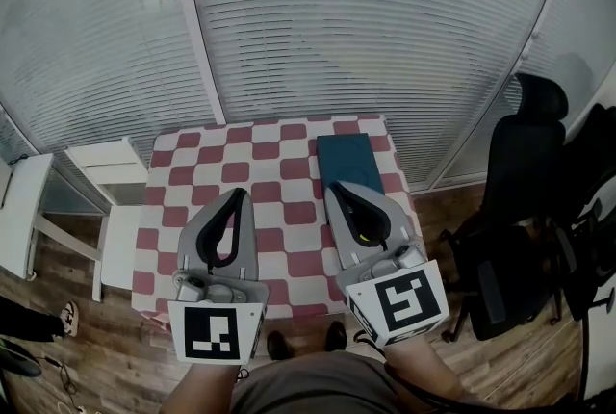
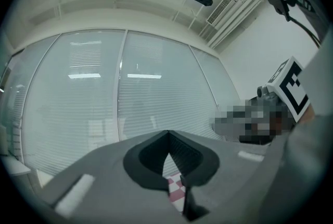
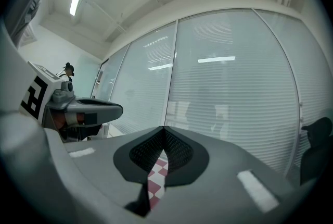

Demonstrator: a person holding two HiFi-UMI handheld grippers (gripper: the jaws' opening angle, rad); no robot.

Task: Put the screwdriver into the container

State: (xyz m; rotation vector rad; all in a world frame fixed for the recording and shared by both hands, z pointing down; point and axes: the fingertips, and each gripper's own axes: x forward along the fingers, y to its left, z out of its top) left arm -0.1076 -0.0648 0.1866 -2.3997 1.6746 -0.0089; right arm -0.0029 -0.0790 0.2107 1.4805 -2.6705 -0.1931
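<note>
On the far right corner of the checkered tabletop (image 1: 279, 152) lies a flat teal container (image 1: 348, 160). Above the near half, the left gripper (image 1: 237, 194) and the right gripper (image 1: 333, 188) hang side by side, each with its jaws closed tip to tip on nothing. What may be the screwdriver (image 1: 363, 231), a small dark shape with a yellow streak, shows through the right gripper's opening near the right edge, just short of the container.
</note>
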